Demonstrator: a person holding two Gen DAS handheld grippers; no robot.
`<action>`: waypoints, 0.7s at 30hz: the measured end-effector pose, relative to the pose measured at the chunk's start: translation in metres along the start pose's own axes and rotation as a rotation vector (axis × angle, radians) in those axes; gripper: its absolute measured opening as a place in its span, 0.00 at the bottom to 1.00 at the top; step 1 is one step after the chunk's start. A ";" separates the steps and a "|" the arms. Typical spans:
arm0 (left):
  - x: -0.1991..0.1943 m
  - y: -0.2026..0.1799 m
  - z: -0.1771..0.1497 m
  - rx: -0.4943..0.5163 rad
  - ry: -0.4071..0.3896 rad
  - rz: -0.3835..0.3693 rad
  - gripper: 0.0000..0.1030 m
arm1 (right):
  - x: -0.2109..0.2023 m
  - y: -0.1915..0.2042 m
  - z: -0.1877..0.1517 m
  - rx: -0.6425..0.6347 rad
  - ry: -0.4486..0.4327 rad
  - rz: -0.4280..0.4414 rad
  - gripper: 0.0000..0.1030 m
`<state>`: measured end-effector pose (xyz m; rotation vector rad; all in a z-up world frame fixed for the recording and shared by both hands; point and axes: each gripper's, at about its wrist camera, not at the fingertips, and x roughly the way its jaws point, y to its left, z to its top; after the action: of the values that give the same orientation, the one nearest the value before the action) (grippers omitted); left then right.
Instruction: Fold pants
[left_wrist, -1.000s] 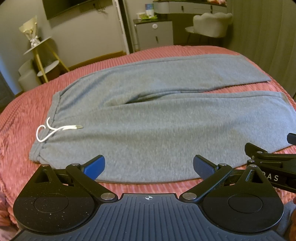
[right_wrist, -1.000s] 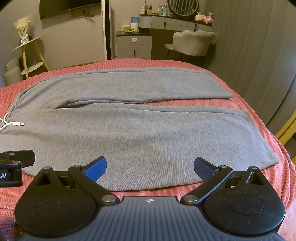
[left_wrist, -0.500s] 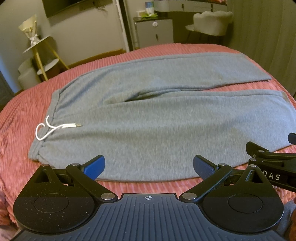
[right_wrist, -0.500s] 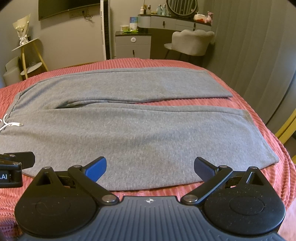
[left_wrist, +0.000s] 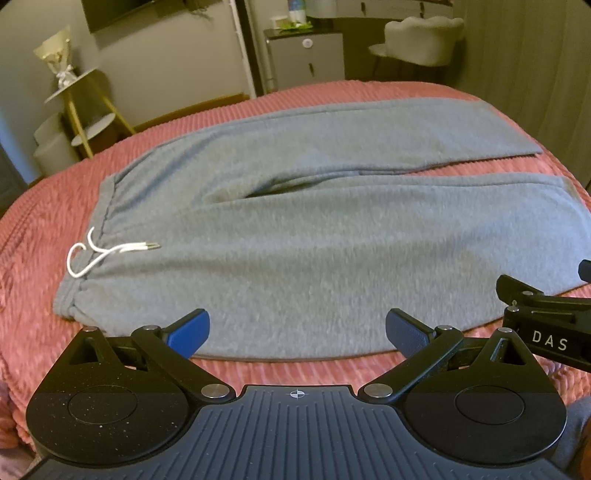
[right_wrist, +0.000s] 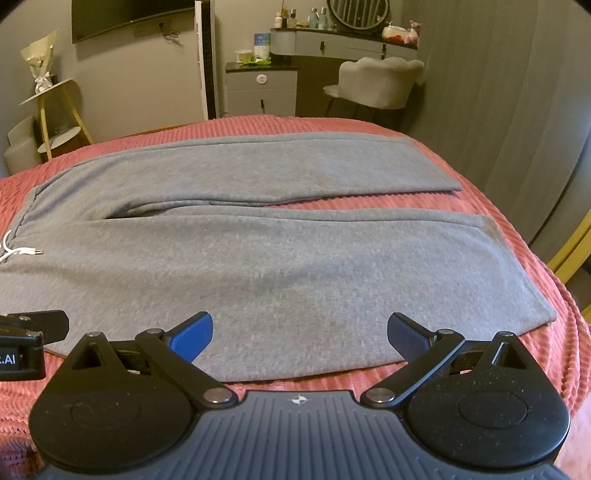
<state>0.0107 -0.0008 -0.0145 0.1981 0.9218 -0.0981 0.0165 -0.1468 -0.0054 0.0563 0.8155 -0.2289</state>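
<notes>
1. Left wrist view: grey sweatpants (left_wrist: 332, 236) lie spread flat on a pink ribbed bedspread (left_wrist: 33, 236). Taking the white drawstring (left_wrist: 107, 251) as landmark, the waistband runs through it and both legs stretch away from it to the far side of the bed.
2. Left gripper (left_wrist: 297, 330) stands wide open with nothing between its blue pads, hovering at the near hem of the sweatpants, on the leg nearer the camera and not far along from the drawstring.
3. Right wrist view: right gripper (right_wrist: 300, 332) is likewise spread wide and empty, over the same near edge but well farther from the drawstring (right_wrist: 18, 251), toward the cuffs.
4. Neither gripper touches cloth as far as I can tell. The fold looks unstarted, with the legs apart and a strip of bedspread showing between them.
5. Risks, as I judge them:
   - Closing too deep could pinch the bedspread along with the fleece, since the hem lies tight on the ribs.
   - Catching only the top layer of the leg would let the lower layer drag and bunch.
   - Uneven lifting by the two grippers could skew the near leg over the far one, leaving the cuffs mismatched.
   - The loose drawstring could get trapped inside the fold.
</notes>
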 end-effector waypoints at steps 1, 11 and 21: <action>0.000 0.000 0.000 0.000 0.000 0.001 1.00 | 0.000 -0.001 0.000 0.000 0.000 0.000 0.98; 0.005 -0.002 0.000 0.004 0.010 0.001 1.00 | 0.004 -0.002 0.000 0.002 0.002 -0.004 0.98; 0.012 -0.004 0.001 0.006 0.021 0.002 1.00 | 0.011 -0.005 0.000 0.009 0.016 -0.004 0.98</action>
<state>0.0179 -0.0054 -0.0234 0.2062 0.9418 -0.0968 0.0230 -0.1535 -0.0130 0.0646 0.8305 -0.2358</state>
